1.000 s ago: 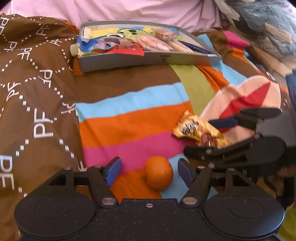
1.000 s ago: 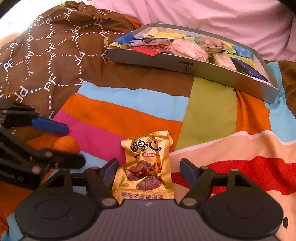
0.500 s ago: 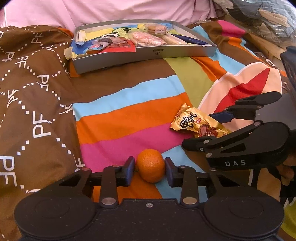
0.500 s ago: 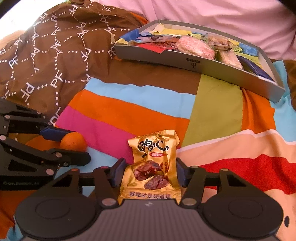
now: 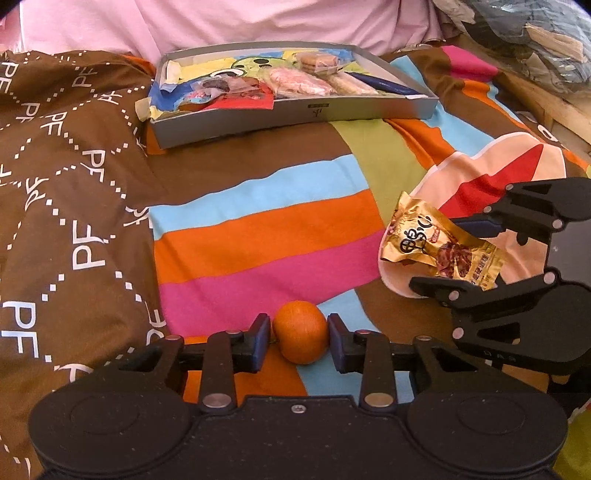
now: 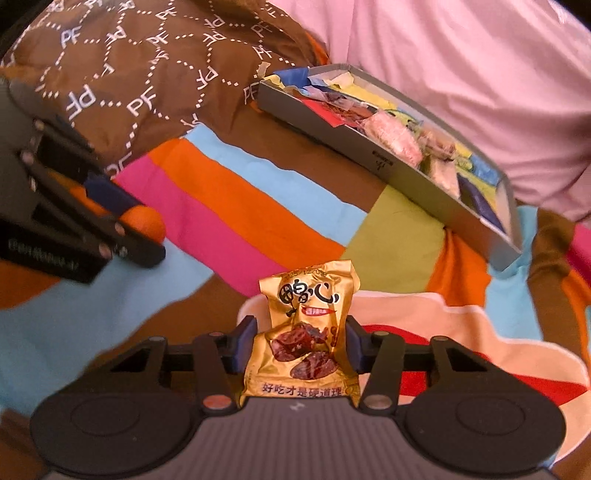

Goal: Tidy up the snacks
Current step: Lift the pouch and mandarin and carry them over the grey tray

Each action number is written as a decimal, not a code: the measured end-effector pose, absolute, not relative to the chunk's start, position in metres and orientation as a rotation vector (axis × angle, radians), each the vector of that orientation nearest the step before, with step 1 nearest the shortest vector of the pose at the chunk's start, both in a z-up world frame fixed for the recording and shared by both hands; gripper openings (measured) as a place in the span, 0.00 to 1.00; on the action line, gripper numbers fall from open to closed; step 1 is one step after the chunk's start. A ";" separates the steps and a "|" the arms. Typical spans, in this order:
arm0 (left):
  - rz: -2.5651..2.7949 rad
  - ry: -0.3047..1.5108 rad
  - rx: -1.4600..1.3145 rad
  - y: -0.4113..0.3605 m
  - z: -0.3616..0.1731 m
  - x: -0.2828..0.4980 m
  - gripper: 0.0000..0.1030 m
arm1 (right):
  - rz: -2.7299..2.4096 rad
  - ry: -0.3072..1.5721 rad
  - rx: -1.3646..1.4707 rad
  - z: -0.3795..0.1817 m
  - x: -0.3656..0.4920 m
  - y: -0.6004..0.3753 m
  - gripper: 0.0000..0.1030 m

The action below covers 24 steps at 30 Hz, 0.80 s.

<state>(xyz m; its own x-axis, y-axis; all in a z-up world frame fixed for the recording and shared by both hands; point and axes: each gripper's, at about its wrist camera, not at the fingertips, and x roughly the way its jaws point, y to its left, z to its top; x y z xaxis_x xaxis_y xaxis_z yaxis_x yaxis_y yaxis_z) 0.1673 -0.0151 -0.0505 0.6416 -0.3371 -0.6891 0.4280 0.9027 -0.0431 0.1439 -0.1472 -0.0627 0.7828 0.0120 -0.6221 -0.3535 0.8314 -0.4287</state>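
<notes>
A small orange sits between the blue pads of my left gripper, which is shut on it, just above the striped blanket. My right gripper is shut on a gold snack packet with dark printed pieces, lifted off the blanket and tilted. In the left wrist view the gold packet and right gripper show at the right. The right wrist view has the orange and left gripper at its left. A grey tray holding several wrapped snacks lies at the back.
A brown quilt with white lettering bulges on the left beside the tray. Pink bedding rises behind the tray. Folded cloth and a wooden edge lie at the far right. The grey tray is ahead-right of the right gripper.
Both grippers closed from open, the left onto the orange and the right onto the gold packet. Both have since lifted slightly, and the right gripper has tilted with the packet.
</notes>
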 end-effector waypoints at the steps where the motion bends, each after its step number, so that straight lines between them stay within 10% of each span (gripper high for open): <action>1: -0.438 0.755 0.128 -0.016 -0.049 0.167 0.34 | 0.207 0.641 -0.579 -0.063 0.142 -0.147 0.52; 24: -0.386 0.634 0.019 -0.038 -0.003 0.243 0.18 | 0.100 0.314 -0.793 -0.037 0.197 -0.174 0.52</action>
